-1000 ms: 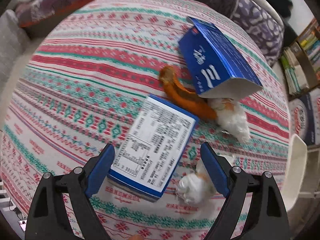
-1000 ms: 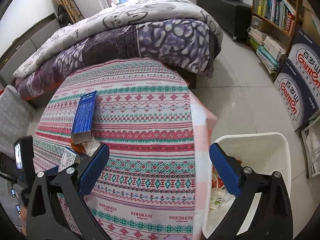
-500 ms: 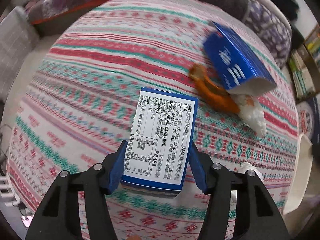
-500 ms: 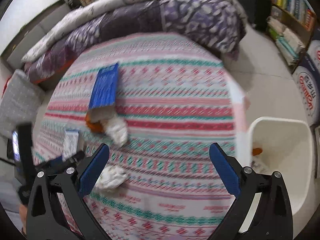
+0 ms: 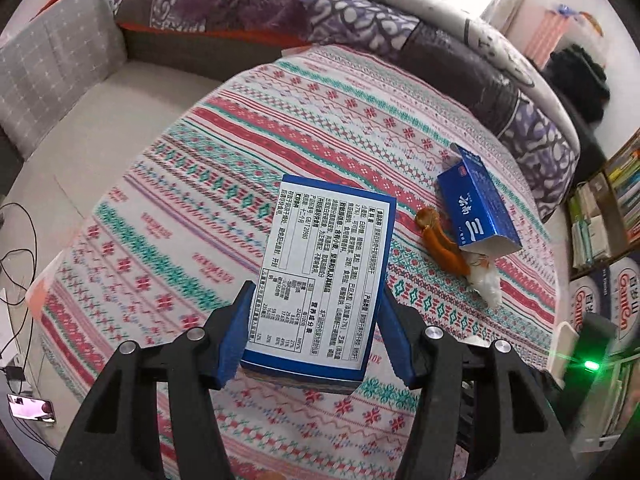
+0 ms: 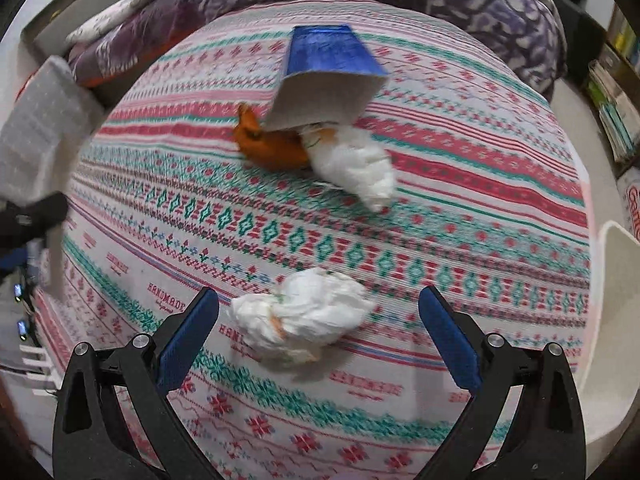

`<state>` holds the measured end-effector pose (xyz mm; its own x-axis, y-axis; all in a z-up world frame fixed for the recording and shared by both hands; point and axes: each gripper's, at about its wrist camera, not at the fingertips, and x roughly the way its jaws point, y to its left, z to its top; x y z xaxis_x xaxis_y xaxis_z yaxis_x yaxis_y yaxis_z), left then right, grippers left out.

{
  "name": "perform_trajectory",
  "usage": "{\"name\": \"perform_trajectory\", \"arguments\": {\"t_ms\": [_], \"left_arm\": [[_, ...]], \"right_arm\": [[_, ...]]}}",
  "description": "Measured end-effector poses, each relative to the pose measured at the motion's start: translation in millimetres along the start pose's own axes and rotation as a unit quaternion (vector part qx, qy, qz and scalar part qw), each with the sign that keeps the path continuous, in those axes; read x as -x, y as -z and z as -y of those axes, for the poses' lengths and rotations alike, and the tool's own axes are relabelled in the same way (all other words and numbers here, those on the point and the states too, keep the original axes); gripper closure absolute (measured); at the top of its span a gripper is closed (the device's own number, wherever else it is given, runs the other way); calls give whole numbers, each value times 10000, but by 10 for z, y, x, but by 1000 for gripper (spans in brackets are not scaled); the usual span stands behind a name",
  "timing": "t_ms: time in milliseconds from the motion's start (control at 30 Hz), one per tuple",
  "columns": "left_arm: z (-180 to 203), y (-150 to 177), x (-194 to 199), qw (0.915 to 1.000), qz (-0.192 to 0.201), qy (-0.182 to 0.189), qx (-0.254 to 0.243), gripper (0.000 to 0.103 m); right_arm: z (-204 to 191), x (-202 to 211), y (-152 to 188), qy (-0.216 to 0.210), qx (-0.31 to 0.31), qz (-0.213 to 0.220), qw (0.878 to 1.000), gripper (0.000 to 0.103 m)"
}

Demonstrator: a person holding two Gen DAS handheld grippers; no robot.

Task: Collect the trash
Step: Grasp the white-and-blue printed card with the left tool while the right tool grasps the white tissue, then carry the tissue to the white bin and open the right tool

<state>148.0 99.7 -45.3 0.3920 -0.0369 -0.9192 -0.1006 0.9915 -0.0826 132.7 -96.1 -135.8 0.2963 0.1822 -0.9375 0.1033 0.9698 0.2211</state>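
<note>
My left gripper (image 5: 314,336) is shut on a blue box with a white printed label (image 5: 324,276) and holds it above the patterned tablecloth (image 5: 224,184). My right gripper (image 6: 320,336) is open, its jaws on either side of a crumpled white tissue (image 6: 304,316) lying on the cloth. Farther back lie an open blue carton (image 6: 328,68), an orange peel (image 6: 272,144) and a second white tissue (image 6: 356,164). The carton (image 5: 476,204), peel (image 5: 442,246) and tissue (image 5: 486,280) also show at the right of the left wrist view.
A white bin's rim (image 6: 616,292) stands off the table's right edge. A bed with a purple quilt (image 5: 352,20) lies behind the table. A grey cushion (image 5: 52,68) is at the left. Bookshelves (image 5: 612,208) and boxes stand at the right.
My left gripper has closed on the blue box and lifted it off the cloth. My right gripper has swung from the bin over to the table, down around the crumpled tissue.
</note>
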Motion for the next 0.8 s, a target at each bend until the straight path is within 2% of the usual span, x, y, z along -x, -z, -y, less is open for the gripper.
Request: {"name": "perform_trajectory", "arguments": {"t_ms": [133, 200, 267, 500, 800], "left_arm": [[-61, -6, 59, 10000, 73, -51, -13, 45], [-107, -4, 88, 9999, 125, -87, -13, 45], [-172, -10, 111, 9998, 147, -98, 44, 45], [-291, -43, 211, 9993, 311, -55, 186, 45], [-210, -40, 300, 9979, 620, -134, 125, 45]], "right_arm": [[-147, -54, 31, 187, 266, 88, 9994, 24], [-159, -44, 9, 310, 378, 189, 9986, 44], [-158, -31, -9, 227, 349, 233, 9989, 50], [-191, 144, -37, 33, 422, 536, 9977, 53], [-201, 621, -117, -195, 538, 1390, 9886, 53]]}}
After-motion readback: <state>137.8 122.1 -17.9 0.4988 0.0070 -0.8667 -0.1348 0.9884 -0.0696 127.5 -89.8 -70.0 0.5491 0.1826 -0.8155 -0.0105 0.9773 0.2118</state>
